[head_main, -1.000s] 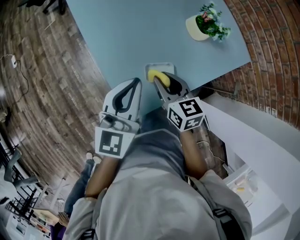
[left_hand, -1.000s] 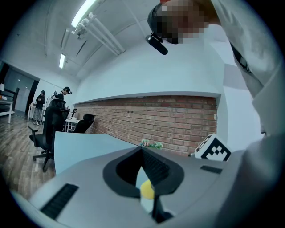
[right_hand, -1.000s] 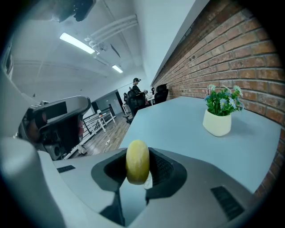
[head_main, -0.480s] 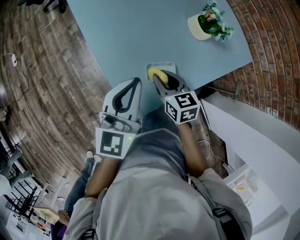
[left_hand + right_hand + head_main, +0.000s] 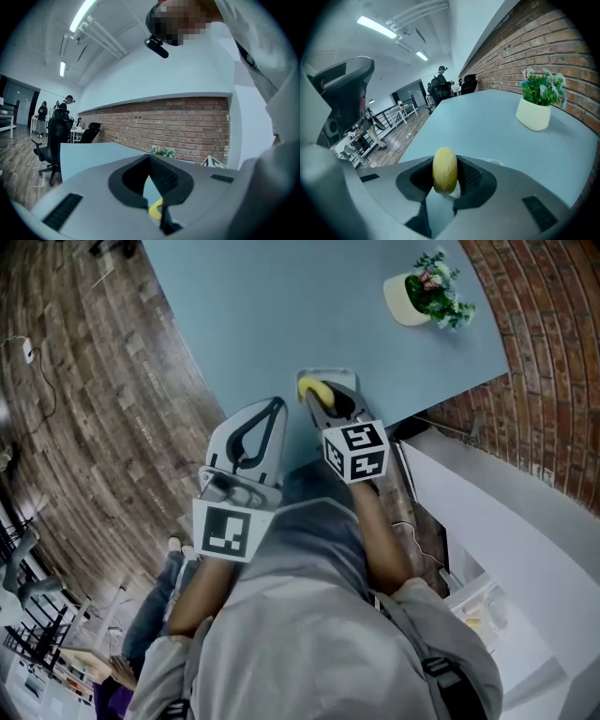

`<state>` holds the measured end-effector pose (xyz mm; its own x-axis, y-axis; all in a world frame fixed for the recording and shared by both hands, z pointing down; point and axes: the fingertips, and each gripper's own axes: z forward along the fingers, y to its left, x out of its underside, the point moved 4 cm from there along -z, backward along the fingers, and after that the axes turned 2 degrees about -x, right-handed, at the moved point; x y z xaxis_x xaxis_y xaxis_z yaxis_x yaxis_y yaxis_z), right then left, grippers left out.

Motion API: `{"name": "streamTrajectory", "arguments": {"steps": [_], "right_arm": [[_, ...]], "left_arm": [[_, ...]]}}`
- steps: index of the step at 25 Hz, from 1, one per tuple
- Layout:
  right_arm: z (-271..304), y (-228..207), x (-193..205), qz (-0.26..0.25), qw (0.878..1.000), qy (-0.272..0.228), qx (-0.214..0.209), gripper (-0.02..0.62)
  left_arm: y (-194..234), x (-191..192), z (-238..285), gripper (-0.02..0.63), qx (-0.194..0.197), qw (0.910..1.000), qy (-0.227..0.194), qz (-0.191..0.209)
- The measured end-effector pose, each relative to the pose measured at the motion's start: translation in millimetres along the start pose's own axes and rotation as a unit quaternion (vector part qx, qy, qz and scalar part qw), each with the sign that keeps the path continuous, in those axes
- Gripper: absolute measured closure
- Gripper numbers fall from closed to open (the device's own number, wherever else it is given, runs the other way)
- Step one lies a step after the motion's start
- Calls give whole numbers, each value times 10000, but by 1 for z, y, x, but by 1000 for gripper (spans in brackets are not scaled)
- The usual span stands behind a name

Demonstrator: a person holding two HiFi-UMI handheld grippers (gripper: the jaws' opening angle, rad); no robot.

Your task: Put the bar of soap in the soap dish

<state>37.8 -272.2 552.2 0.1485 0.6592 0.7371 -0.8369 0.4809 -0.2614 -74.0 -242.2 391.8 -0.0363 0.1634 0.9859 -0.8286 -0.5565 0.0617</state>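
Note:
A yellow bar of soap stands on edge between the pads of my right gripper, which is shut on it. In the right gripper view the soap fills the gap between the jaws of that gripper. It hangs directly over the small white soap dish near the front edge of the light blue table. I cannot tell whether soap and dish touch. My left gripper hovers beside it at the left, shut and empty, its tips meeting. A sliver of soap shows through them.
A cream pot with a green plant stands at the table's far right corner, also seen as the pot. A brick wall runs along the right. A white counter lies below right, wooden floor at left.
My right gripper has sunk and tipped further down with the soap, closer over the dish. The left gripper has stayed in place.

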Motion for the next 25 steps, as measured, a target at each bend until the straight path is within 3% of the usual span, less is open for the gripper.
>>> {"name": "streamTrajectory", "arguments": {"steps": [18, 25], "right_arm": [[11, -2, 5, 29, 9992, 396, 83, 479], [11, 0, 5, -196, 9985, 485, 137, 477]], "left_arm": [[3, 2, -5, 603, -72, 9999, 10, -79], [0, 0, -9, 603, -17, 9999, -61, -119]]}}
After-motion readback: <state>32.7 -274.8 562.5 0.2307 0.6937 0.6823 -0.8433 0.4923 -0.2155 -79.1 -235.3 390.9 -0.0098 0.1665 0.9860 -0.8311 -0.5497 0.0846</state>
